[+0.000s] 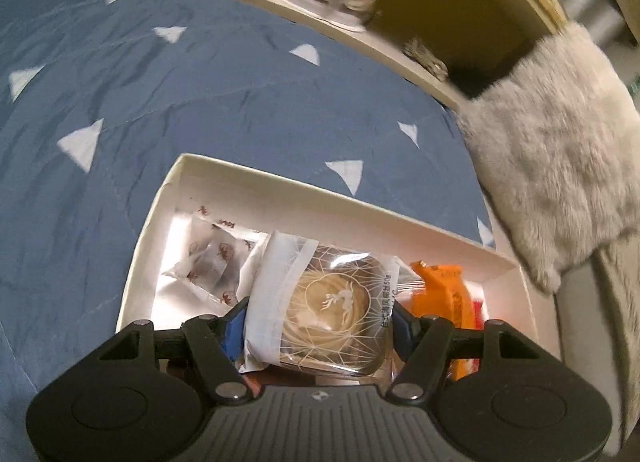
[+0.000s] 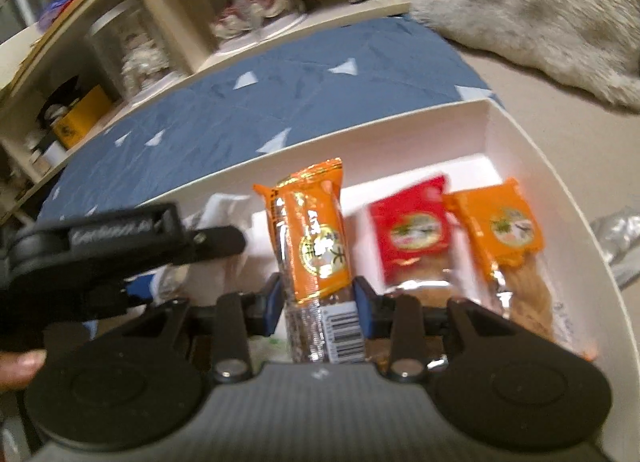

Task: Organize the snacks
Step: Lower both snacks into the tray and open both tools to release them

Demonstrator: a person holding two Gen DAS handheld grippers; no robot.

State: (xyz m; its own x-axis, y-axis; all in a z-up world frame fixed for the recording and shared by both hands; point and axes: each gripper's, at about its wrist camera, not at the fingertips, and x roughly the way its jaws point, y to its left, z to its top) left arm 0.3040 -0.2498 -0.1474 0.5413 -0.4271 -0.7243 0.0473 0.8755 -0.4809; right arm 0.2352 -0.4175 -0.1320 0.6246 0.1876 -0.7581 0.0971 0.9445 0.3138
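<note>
1. While both grippers hold snacks over the white box (image 1: 280, 189), the step in hand looks like setting each packet down into it. The box sits on a bed with a blue bedspread (image 1: 200, 93), its right end by the bedspread's edge, near a grey furry throw (image 1: 560, 165).
2. The left gripper (image 1: 318, 322) is clamped on a round cake packet (image 1: 332, 298), clear-fronted with a white end, held above the middle of the box. Beyond it, toward the box's left end, lies a clear wrapper with brown print (image 1: 212, 258).
3. The right gripper (image 2: 318, 302) is narrowed on an orange bar packet (image 2: 316, 238), gripped near its barcoded lower end so the top stands tilted up over the box floor.
4. At the box's right end a red packet (image 2: 412, 234) and an orange packet (image 2: 500, 229) lie side by side, touching or nearly so; free floor shows between them and the held bar.
5. To do this well, I judge, the bar should be lowered flat into that free strip, parallel to the red packet, before the jaws are eased apart, so it does not topple onto its neighbours.
6. The cake is soft, so a light squeeze and a low release seem wise; the two grippers are close, so one at a time.
7. A shelf unit (image 2: 172, 41) stands beyond the bed's far edge.
</note>
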